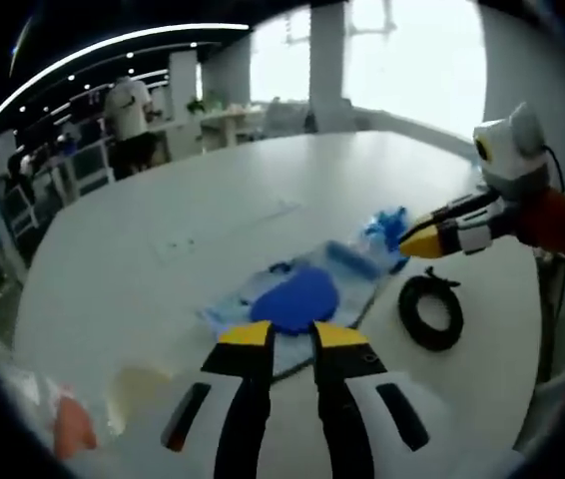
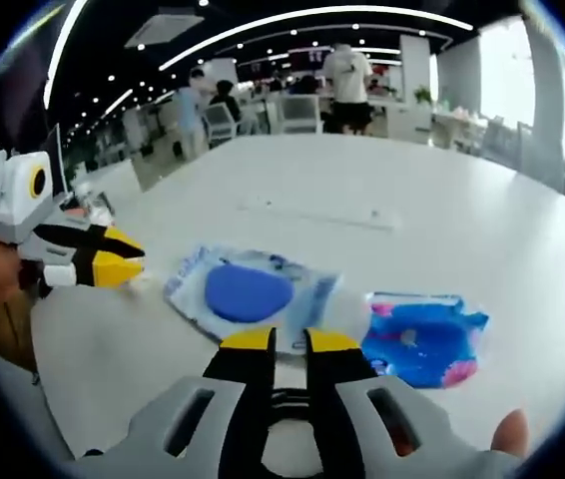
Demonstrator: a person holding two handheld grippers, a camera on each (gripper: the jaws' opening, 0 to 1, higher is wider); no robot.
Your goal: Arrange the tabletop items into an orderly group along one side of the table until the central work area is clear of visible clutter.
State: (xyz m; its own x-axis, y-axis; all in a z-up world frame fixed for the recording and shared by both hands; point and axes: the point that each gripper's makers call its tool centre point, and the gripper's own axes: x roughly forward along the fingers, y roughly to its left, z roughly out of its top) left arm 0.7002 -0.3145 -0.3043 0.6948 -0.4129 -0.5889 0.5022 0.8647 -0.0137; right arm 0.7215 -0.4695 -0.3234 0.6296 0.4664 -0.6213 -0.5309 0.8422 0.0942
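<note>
Only leftward: black cable coil point(image 1: 431, 310)

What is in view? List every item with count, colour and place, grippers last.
table: one, white, under everything.
clear pouch: one, see-through with a blue oval pad inside, mid-table, just ahead of both grippers' tips.
blue packet: one, blue with pink edges, on the table beside the pouch.
black ring: one, black coil, on the table near the edge, below the right gripper in the left gripper view.
orange item: one, orange, blurred at the table edge; cannot tell what it is.
people: several, standing beyond the table.
left gripper: one, yellow-tipped, jaws slightly apart.
right gripper: one, yellow-tipped, jaws slightly apart.
</note>
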